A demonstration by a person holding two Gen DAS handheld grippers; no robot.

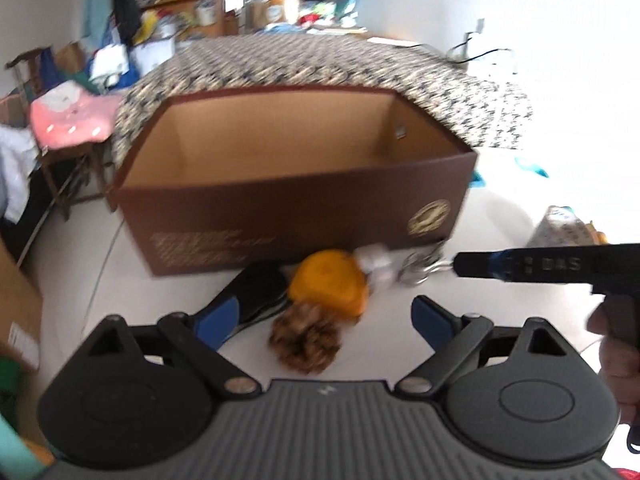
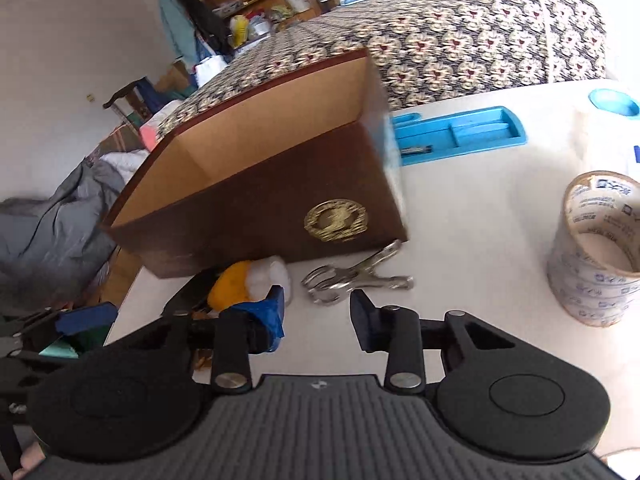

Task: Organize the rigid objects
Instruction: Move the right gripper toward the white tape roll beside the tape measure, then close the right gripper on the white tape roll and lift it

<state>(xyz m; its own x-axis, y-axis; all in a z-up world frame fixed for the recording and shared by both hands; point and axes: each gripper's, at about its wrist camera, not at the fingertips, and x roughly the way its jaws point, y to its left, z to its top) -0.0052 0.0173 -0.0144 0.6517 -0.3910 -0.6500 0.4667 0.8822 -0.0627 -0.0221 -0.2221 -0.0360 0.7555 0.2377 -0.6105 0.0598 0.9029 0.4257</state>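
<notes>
An open brown cardboard box stands on the white table, also in the right wrist view; what I see of its inside is empty. In front of it lie an orange and white object, a brown furry ball, a black flat object and a metal hole punch. My left gripper is open just above the furry ball. My right gripper is open right before the punch, and shows from the side in the left wrist view.
A stack of tape rolls stands at the right. A blue tray lies behind the box. A patterned bed is beyond the table. A cardboard carton sits at the left.
</notes>
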